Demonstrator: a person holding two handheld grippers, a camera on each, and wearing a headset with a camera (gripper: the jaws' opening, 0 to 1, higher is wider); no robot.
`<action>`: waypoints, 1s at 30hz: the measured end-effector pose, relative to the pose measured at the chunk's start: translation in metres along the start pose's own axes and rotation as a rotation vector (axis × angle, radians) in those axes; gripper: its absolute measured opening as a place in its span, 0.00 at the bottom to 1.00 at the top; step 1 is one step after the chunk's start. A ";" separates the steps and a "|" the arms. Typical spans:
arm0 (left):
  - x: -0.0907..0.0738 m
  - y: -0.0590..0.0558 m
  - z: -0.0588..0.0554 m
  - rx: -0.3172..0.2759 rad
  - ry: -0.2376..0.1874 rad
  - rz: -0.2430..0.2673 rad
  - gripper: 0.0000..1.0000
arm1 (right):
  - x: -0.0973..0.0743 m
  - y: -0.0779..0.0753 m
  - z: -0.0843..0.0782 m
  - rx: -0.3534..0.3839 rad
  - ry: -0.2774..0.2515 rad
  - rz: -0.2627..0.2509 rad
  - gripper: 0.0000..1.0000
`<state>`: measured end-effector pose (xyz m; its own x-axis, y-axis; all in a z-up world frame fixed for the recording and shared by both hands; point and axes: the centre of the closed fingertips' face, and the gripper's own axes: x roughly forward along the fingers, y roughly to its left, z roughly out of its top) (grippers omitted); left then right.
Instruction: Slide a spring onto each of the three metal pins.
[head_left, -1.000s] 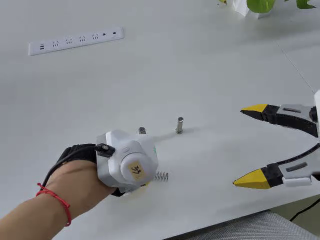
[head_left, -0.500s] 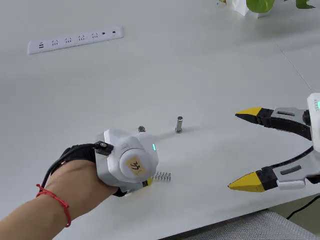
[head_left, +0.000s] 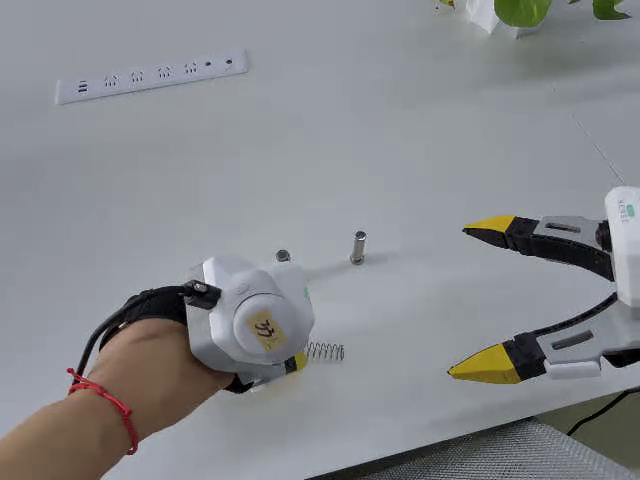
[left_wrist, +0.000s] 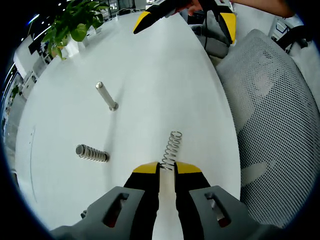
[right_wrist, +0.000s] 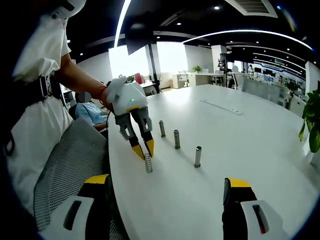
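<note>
Spring was pinched by one end between the clenched yellow tips of the left gripper. In the head view its free length poked toward three o'clock, low over the white table. At one o'clock from it, apart, stood the bare pin, upright. In the right gripper view a near sprung pin and a far sprung pin lined up beside it. Off at three o'clock hung the right gripper, jaws spread wide, grasping nothing.

The spring is silver, the table plain white
</note>
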<state>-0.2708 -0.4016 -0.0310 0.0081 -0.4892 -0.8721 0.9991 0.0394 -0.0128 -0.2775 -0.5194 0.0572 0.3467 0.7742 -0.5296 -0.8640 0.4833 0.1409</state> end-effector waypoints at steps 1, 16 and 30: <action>0.000 0.000 0.000 -0.003 -0.004 -0.001 0.07 | 0.001 0.000 0.000 0.000 -0.001 0.000 0.93; -0.006 -0.004 0.006 -0.017 -0.042 -0.001 0.07 | 0.008 0.007 0.003 -0.004 0.002 0.021 0.92; -0.024 -0.002 0.023 -0.046 -0.128 0.022 0.07 | 0.005 0.008 0.010 -0.018 0.011 0.020 0.89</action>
<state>-0.2723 -0.4102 0.0013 0.0376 -0.5947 -0.8031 0.9958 0.0894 -0.0196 -0.2788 -0.5074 0.0635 0.3251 0.7792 -0.5359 -0.8774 0.4599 0.1364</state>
